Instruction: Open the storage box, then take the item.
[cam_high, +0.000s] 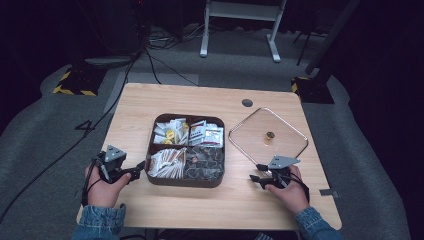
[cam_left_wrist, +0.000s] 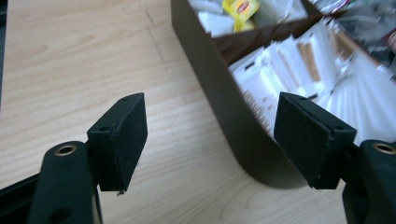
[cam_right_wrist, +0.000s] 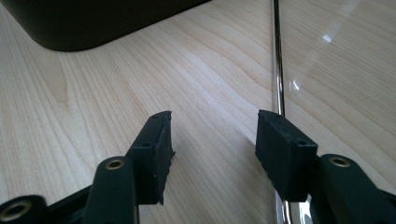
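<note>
A light wooden worktop (cam_high: 215, 205) carries a dark brown four-compartment tray (cam_high: 186, 150) at its middle and a clear square glass lid (cam_high: 268, 136) with a metal rim toward the right edge, well apart from the tray. A small brass-coloured knob (cam_high: 269, 135) sits at the lid's centre.

In the tray, the far-left compartment holds white sachets and yellow tea-bag packets (cam_high: 170, 134), the far-right one white packets with red print (cam_high: 205, 133), the near-left one a stack of white and brown paper sticks (cam_high: 167, 162), and the near-right one dark foil packets (cam_high: 204, 162).

The left tool (cam_high: 139, 168) lies low by the worktop's left edge, held in the person's left hand (cam_high: 104, 187), its tips just beside the tray's near-left corner. In the left gripper view its jaws stand wide apart and empty, with the tray's rounded corner (cam_left_wrist: 243, 140) between them and the paper sticks (cam_left_wrist: 317, 74) beyond the wall.

The right tool (cam_high: 258, 173) sits near the front edge toward the right, held in the right hand (cam_high: 289, 190), at the lid's near corner. In the right gripper view its jaws are parted and hold nothing; bare wood lies between them, the lid's metal rim (cam_right_wrist: 279, 70) runs past the right-hand jaw, and the tray's dark wall (cam_right_wrist: 93, 21) shows at the upper left.

A small round grey grommet (cam_high: 247, 103) is set in the worktop near the far edge.
</note>
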